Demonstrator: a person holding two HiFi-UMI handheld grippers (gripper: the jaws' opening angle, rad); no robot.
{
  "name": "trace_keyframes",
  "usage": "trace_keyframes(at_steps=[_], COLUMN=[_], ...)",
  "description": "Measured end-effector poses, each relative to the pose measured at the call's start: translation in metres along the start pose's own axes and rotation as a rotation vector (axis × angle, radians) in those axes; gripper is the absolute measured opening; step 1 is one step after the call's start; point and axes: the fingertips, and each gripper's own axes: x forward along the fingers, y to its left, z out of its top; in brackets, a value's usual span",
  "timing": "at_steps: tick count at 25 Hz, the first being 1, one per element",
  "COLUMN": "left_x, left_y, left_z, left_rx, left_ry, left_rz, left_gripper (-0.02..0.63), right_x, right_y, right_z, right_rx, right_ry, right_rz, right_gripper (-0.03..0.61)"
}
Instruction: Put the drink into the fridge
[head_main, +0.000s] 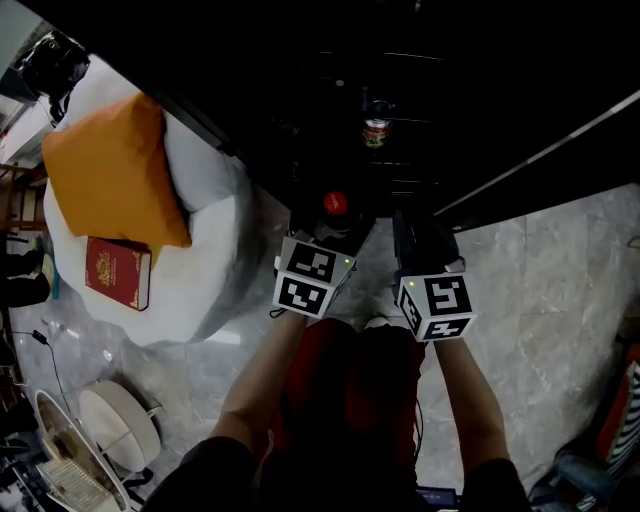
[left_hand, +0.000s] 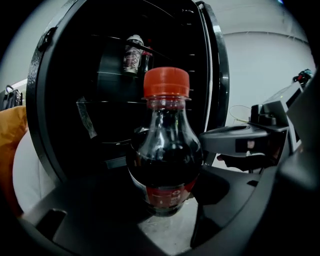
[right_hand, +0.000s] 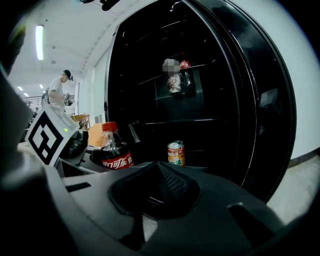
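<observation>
1. Forearms of the person reach forward nearest the head camera, one gripper in each hand.
2. At far left, a white rounded soft seat (head_main: 205, 265) carries an orange square cushion (head_main: 115, 175) and a red hardback book (head_main: 118, 272).
3. The left gripper (head_main: 325, 225) (left_hand: 167, 197) has its jaws clamped on the lower body of a clear plastic bottle of dark cola with a red cap (head_main: 336, 204) (left_hand: 166, 160) (right_hand: 114, 150). The bottle is upright and held at the open front of the tall black fridge (head_main: 420, 70) (left_hand: 70, 105) (right_hand: 225, 100).
4. Inside, a small red-and-green drink can (head_main: 376, 132) (right_hand: 175, 153) stands on a wire shelf. Two more drinks (left_hand: 132, 54) (right_hand: 185, 75) stand on a higher shelf.
5. The right gripper (head_main: 412, 235) (right_hand: 160, 185) sits just beside the left one, its jaws pressed together with nothing between them.
</observation>
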Motion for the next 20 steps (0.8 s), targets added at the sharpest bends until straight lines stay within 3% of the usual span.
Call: trace_keyframes(at_steps=[20], left_x=[0.061], left_y=[0.04], left_z=[-0.006], left_rx=[0.064], left_ry=[-0.049], left_rz=[0.019], left_gripper=[0.319], right_x=[0.076], right_y=[-0.016], right_z=[-0.028], right_rx=[-0.024], right_ry=[-0.019], right_rz=[0.029], right_gripper=[0.017])
